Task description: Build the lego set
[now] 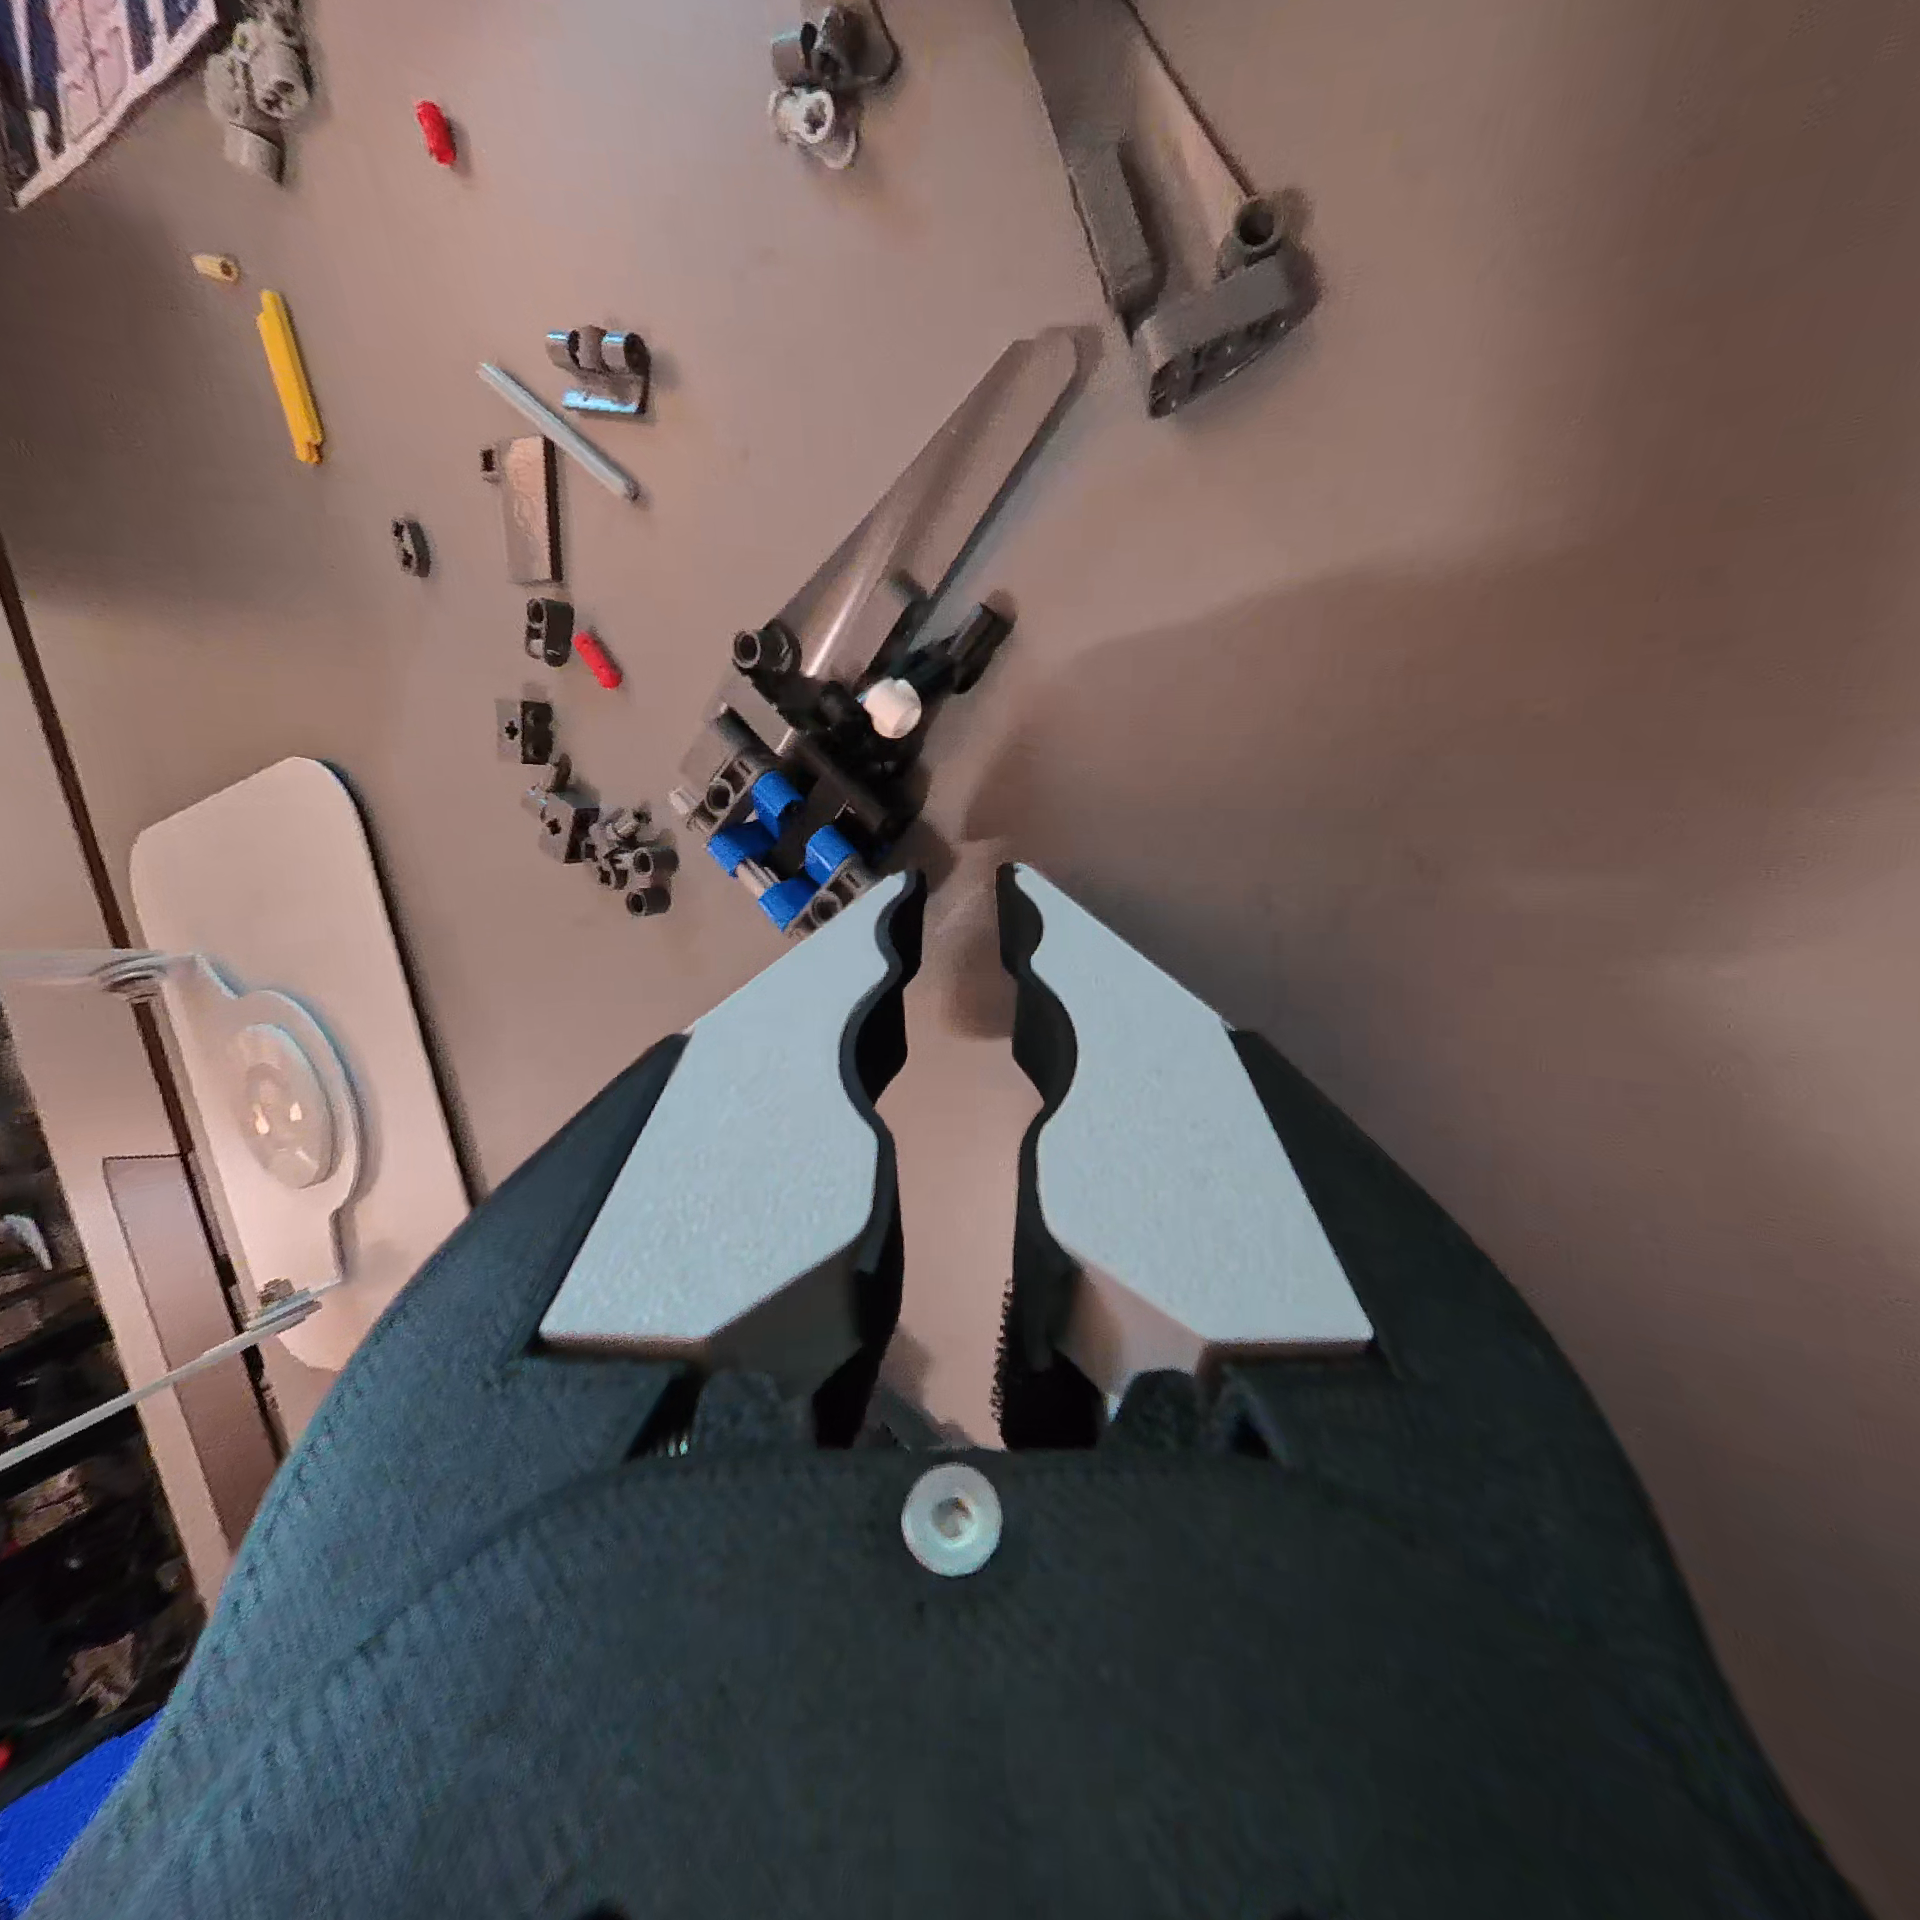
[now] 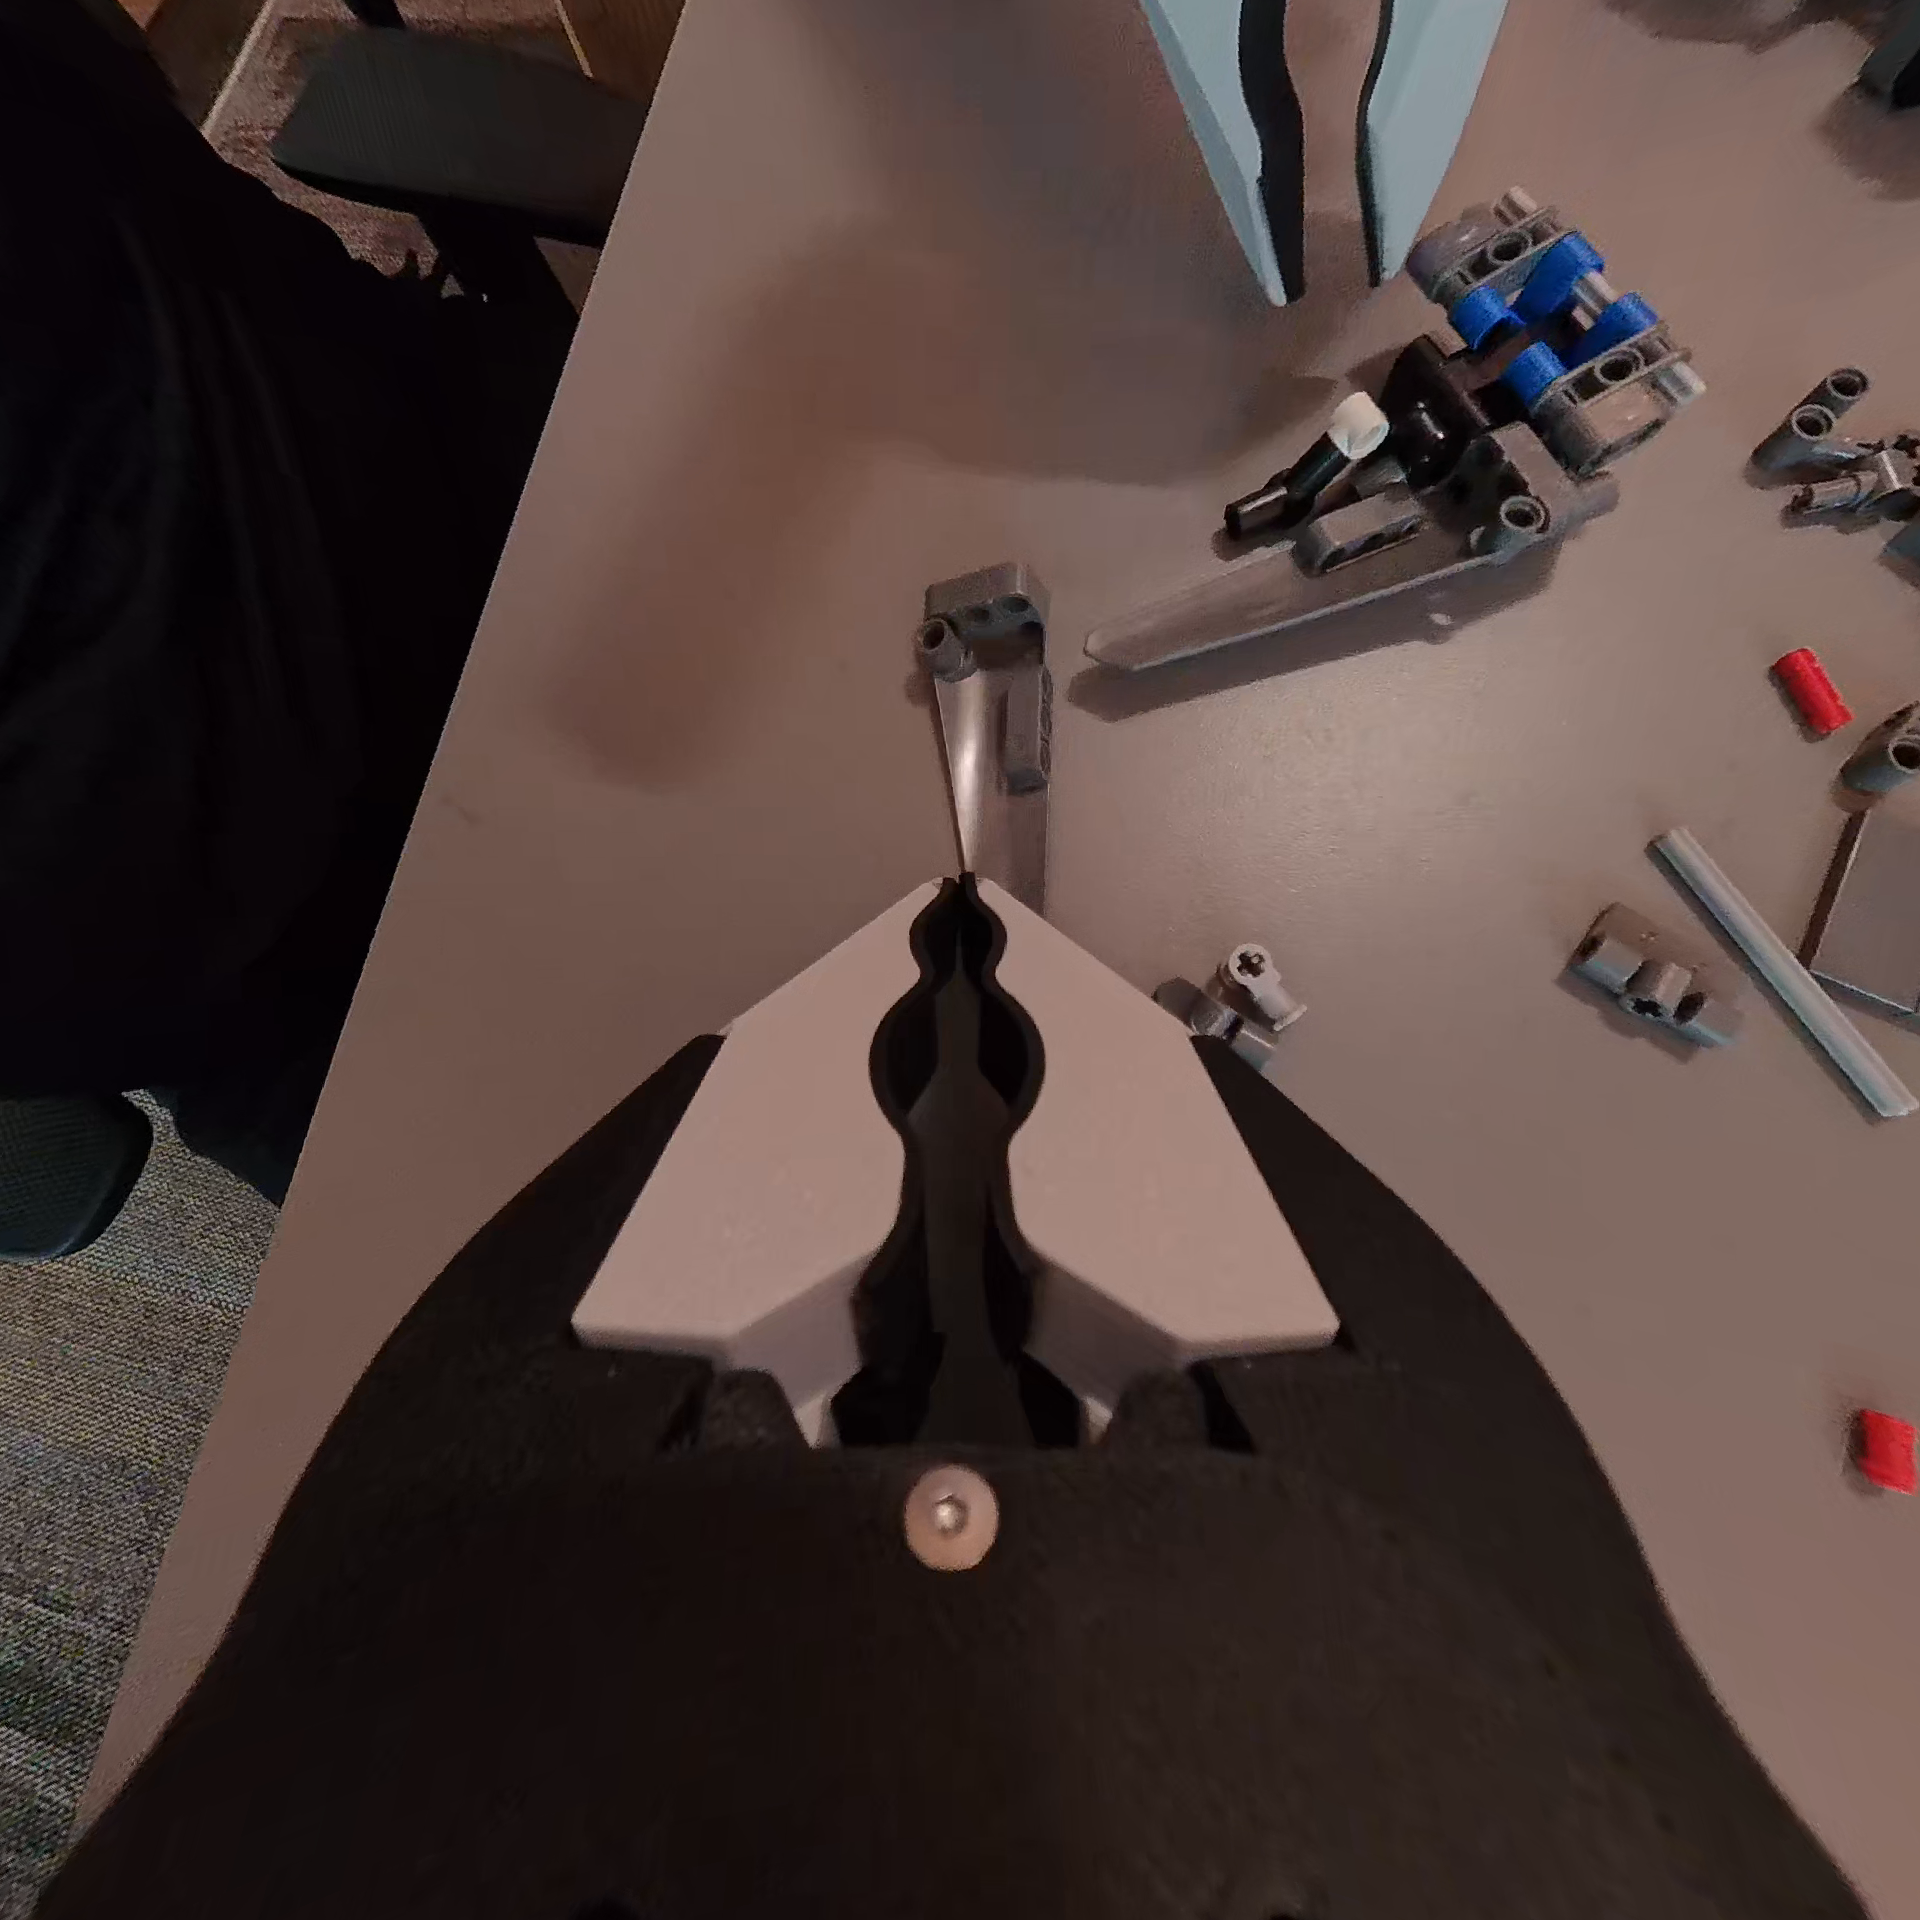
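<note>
Black-bodied with pale grey fingers, the right gripper fills the lower half of its own view, its tips pinched together on the thin tip of a grey blade-shaped lego panel. That panel stretches away from the tips, its far connector end just above or on the table; which, I cannot tell. The table's edge runs diagonally just left of this gripper, with carpeted floor below it, and the bare strip between edge and panel is narrow.

Across the table, the left gripper hovers with its fingers slightly parted and nothing between them. Wide bare table lies to the right in its view.

Just beside its tips sits the partly built lego assembly: a long grey blade with black beams, blue connectors and one white pin.

Loose parts lie well apart beyond it: a yellow axle, a grey rod, two red pins and several small dark connectors.
</note>
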`<state>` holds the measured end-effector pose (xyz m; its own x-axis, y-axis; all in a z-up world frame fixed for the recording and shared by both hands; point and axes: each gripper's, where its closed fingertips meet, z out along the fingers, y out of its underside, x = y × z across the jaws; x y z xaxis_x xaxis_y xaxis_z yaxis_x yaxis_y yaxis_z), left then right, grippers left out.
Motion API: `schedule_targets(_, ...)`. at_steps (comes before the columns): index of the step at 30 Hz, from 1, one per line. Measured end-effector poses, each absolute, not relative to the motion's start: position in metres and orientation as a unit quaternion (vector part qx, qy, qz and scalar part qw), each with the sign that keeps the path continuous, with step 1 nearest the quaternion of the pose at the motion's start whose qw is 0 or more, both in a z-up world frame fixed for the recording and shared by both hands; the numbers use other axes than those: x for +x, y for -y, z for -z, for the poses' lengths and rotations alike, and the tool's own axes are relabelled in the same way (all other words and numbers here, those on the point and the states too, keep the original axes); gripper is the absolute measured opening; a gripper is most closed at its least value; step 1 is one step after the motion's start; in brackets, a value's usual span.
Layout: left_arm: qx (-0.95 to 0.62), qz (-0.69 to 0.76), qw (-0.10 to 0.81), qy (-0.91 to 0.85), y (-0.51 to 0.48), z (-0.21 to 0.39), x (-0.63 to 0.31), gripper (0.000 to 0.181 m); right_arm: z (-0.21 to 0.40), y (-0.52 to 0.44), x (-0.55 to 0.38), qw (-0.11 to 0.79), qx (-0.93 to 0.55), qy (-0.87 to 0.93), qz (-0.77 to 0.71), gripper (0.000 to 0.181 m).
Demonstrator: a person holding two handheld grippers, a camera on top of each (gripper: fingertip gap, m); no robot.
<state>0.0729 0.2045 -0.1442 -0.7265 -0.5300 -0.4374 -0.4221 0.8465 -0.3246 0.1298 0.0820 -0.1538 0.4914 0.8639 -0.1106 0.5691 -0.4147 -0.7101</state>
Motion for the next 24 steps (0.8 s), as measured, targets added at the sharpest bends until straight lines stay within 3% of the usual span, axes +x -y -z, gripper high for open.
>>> schedule_targets(1,-0.257,0.098,0.269,-0.923,-0.205,0.143,0.073,0.011,0.154,-0.082,0.13,0.309,-0.806,0.444,-0.238,0.0)
schedule_targets(24,-0.25,0.106,0.287,-0.919,-0.202,0.136,0.077,0.012,0.154,-0.084,0.123,0.317,-0.803,0.453,-0.224,0.012)
